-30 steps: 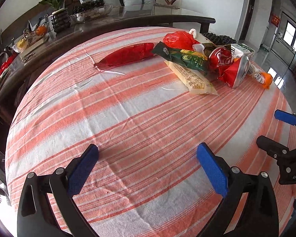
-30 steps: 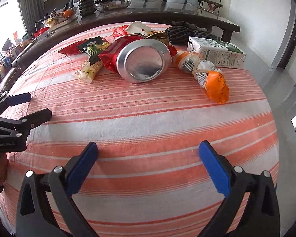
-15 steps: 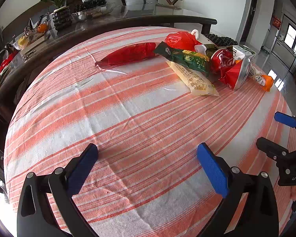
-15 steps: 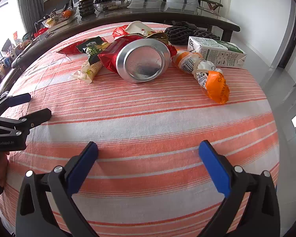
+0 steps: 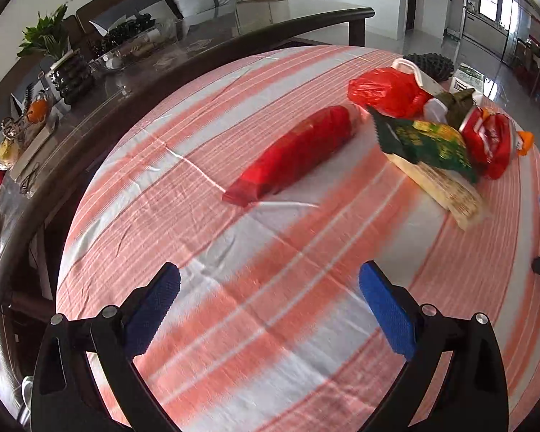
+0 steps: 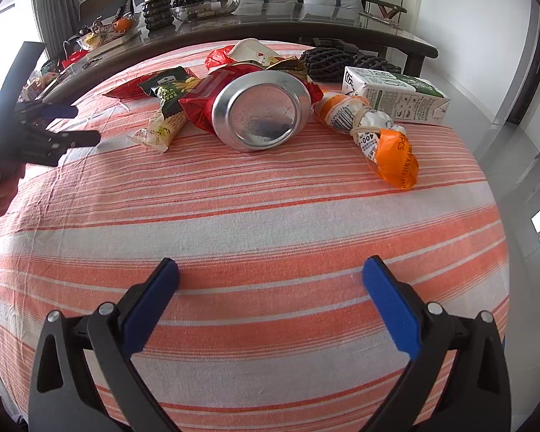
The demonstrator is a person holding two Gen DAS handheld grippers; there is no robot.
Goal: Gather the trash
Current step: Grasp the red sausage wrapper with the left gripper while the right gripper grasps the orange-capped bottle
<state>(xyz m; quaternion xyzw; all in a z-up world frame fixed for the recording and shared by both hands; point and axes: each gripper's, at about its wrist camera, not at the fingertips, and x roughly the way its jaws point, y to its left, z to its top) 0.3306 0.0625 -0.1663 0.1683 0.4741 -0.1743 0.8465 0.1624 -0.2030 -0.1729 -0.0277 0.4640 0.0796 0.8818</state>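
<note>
Trash lies in a heap at the far side of the striped table. In the left wrist view a long red wrapper [image 5: 295, 153] lies ahead, with a red plastic bag [image 5: 385, 91], a green snack bag [image 5: 428, 144] and a pale yellow packet [image 5: 446, 190] to its right. My left gripper [image 5: 270, 289] hovers open over bare cloth, well short of the red wrapper. In the right wrist view a crushed red can [image 6: 259, 113] shows its silver bottom, beside an orange-and-white wrapper [image 6: 378, 136] and a milk carton [image 6: 396, 95]. My right gripper [image 6: 270, 288] is open and empty.
The orange-striped tablecloth [image 6: 270, 223] covers the round table. A dark wooden sideboard [image 5: 108, 82] behind it carries a plant, fruit bowls and clutter. Black mesh items [image 6: 327, 61] lie behind the heap. The left gripper [image 6: 59, 122] and a hand [image 6: 0, 187] show at the right view's left edge.
My left gripper has moved forward and swung left, bringing the long red wrapper closer and more central. The right gripper has barely moved. Both stay open.
</note>
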